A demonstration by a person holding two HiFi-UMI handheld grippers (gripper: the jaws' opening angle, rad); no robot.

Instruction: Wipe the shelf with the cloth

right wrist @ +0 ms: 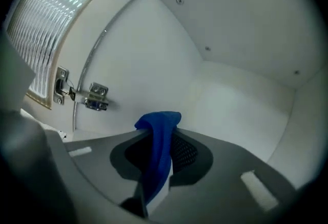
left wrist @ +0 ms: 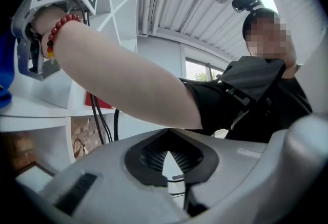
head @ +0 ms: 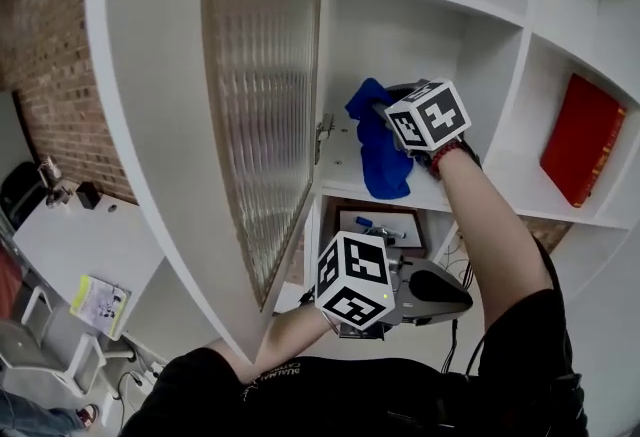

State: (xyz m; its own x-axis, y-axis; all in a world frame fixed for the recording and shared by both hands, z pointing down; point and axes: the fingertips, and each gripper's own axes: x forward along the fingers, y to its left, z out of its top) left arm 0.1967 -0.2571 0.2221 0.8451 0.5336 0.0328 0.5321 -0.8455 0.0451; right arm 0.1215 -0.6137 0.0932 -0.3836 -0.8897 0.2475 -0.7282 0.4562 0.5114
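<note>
In the middle cubby of the white shelf, behind the open ribbed-glass door: my right gripper is clamped on the blue cloth; its own view shows a fold pinched between the jaws, and the head view shows the rest trailing down to the cubby's front lip.

- Left gripper hangs low by my body, jaws together on nothing; no part in this.
- Step in hand, as I judge it, is the wipe of the cubby floor.
- To do it well I want the cloth pressed flat to the board, not dragged by its tail; wrist tipped down until fabric, not jaw tips, meets the surface.
- Strokes from the back wall toward the front, overlapping.
- Mind the door hinge on the left wall, which could snag the fabric.
- Grip firm, so the cloth does not slip out under drag.
</note>
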